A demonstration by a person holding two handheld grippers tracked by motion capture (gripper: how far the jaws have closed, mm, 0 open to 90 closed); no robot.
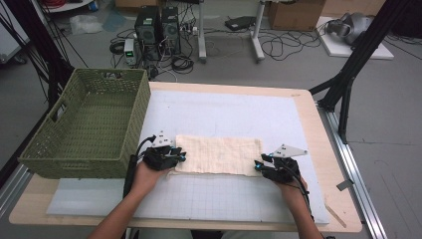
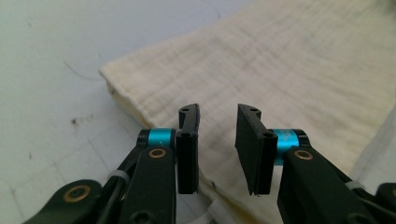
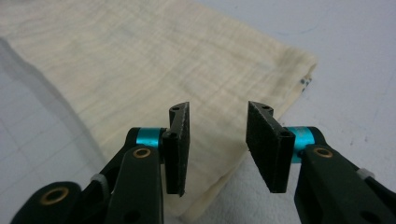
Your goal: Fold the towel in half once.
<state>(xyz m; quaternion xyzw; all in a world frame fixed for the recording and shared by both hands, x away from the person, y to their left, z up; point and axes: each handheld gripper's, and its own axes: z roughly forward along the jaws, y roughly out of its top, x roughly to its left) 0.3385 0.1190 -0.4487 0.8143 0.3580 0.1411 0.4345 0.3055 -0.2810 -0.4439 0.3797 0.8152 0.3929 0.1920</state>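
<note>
High view: both claws, left claw (image 1: 182,156) and right claw (image 1: 257,166), open at the folded cloth (image 1: 219,155).
Risk: pinching one layer only, so the fold opens.

A green basket (image 1: 89,124) walls the mat's (image 1: 224,107) left; elsewhere lies open.

High view looks down from the near side over the bench (image 1: 298,107); both gripper views sit close above the shared cloth (image 1: 219,154)
</note>
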